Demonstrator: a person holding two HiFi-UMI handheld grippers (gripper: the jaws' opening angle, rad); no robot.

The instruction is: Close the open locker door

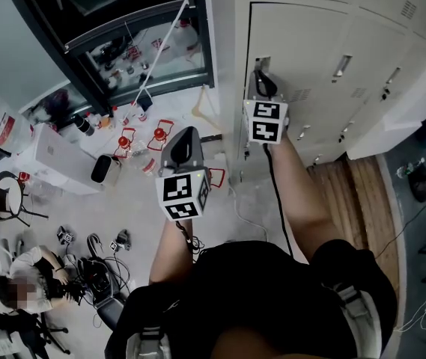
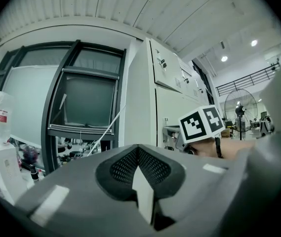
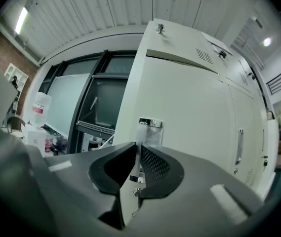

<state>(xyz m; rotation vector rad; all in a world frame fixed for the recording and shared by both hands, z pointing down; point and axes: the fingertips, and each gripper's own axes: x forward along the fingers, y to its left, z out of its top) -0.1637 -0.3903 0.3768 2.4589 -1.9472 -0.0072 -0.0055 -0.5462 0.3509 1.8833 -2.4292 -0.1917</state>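
Note:
The cream locker door (image 1: 302,58) at the left end of the locker row carries a chrome handle (image 3: 150,124) near its left edge. My right gripper (image 1: 260,79) is up against that edge, and in the right gripper view the right gripper (image 3: 139,151) has its jaws closed on the handle, whose lower part runs down between the pads. My left gripper (image 1: 185,142) hangs in the air left of the lockers, clear of them. Nothing is between the jaws of the left gripper (image 2: 138,149), whose tips meet. A white door panel (image 1: 403,111) stands swung out further right.
A dark-framed window (image 1: 134,43) stands left of the lockers. Below it the floor holds bottles, red-capped items, a white box (image 1: 59,159) and cables. A person sits at the lower left (image 1: 25,275). A stand base (image 1: 421,185) is on the floor at the right.

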